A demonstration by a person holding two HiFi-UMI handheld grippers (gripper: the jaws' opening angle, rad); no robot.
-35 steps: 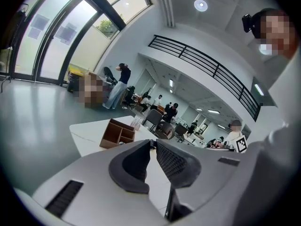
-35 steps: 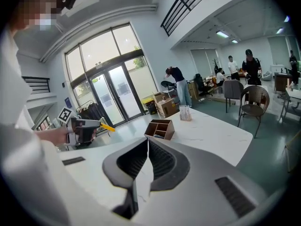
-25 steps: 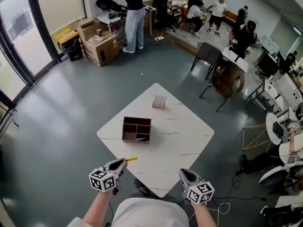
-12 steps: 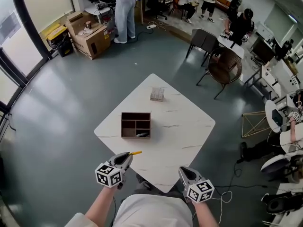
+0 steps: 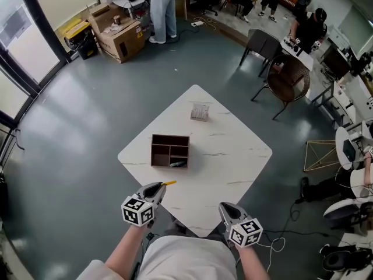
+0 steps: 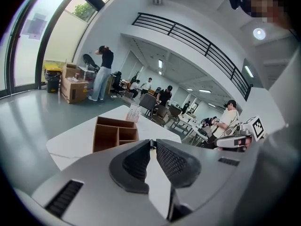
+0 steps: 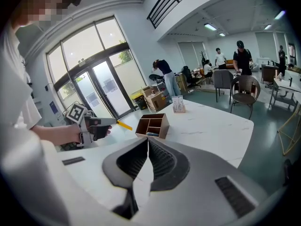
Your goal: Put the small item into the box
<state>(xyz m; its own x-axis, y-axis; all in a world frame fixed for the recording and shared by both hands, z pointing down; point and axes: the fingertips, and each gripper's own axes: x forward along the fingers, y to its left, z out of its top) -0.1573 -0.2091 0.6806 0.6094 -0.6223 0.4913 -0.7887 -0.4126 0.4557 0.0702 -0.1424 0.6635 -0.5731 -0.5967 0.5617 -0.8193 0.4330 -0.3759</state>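
Note:
A brown wooden box (image 5: 170, 150) with several compartments stands on the white marble table (image 5: 233, 156). A dark item (image 5: 178, 164) lies in its near right compartment. My left gripper (image 5: 160, 185) hovers at the table's near left edge, shut on a small yellow stick (image 5: 169, 183) that pokes out toward the box. In the right gripper view the left gripper (image 7: 113, 122) shows with the yellow stick (image 7: 125, 125) just short of the box (image 7: 151, 125). My right gripper (image 5: 224, 206) is at the near corner, shut and holding nothing. In the left gripper view the box (image 6: 115, 133) lies ahead.
A small clear holder (image 5: 199, 112) stands on the far part of the table. Chairs (image 5: 285, 80) are beyond the table's right corner. Cardboard boxes (image 5: 119, 37) and a standing person (image 5: 163, 10) are far off at the back left.
My left gripper has moved a little forward and right with the yellow stick, nearer the table's edge. The right gripper has barely moved. The head view has shifted slightly.

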